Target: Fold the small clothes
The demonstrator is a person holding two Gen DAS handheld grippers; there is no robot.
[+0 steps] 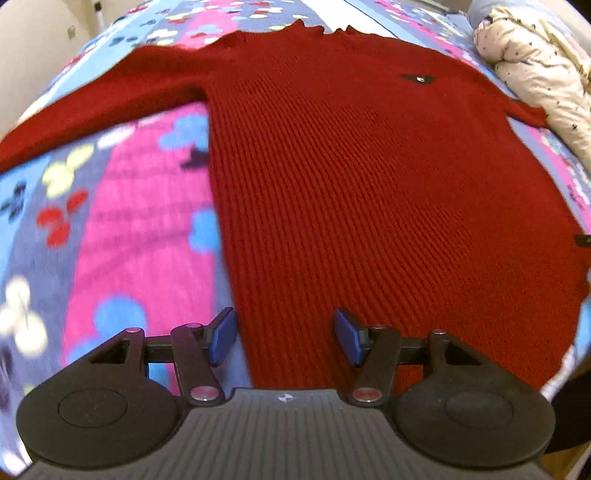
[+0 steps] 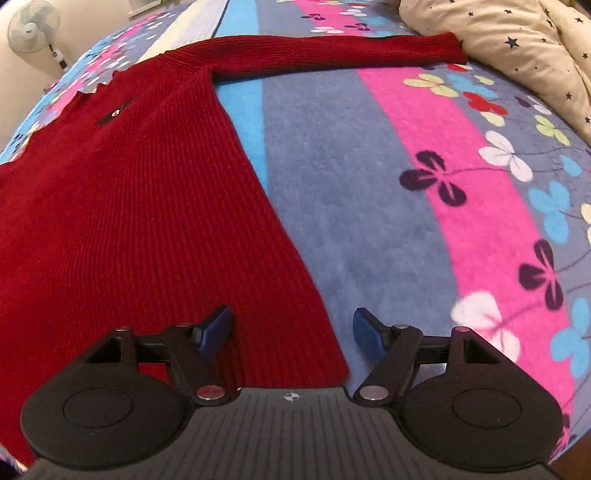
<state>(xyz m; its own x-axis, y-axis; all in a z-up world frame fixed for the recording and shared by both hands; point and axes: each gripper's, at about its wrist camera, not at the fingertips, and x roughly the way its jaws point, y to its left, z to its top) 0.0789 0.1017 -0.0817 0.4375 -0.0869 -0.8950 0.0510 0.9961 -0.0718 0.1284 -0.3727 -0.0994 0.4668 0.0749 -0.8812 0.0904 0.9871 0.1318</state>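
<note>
A red ribbed knit sweater point(image 1: 351, 166) lies flat, front up, on a flowered bedspread, sleeves spread out to both sides. A small dark badge point(image 1: 418, 78) sits on its chest. My left gripper point(image 1: 284, 338) is open and empty, hovering over the sweater's bottom left corner. In the right wrist view the sweater point(image 2: 129, 206) fills the left half, and its right sleeve point(image 2: 332, 51) stretches toward the pillow. My right gripper point(image 2: 293, 338) is open and empty over the sweater's bottom right corner, its jaws standing either side of the side edge.
The bedspread point(image 2: 369, 221) has pink, blue and grey stripes with clover shapes. A cream star-print quilt point(image 2: 517, 48) is bunched at the far right, also showing in the left wrist view point(image 1: 543, 70). A white fan point(image 2: 33, 27) stands beyond the bed.
</note>
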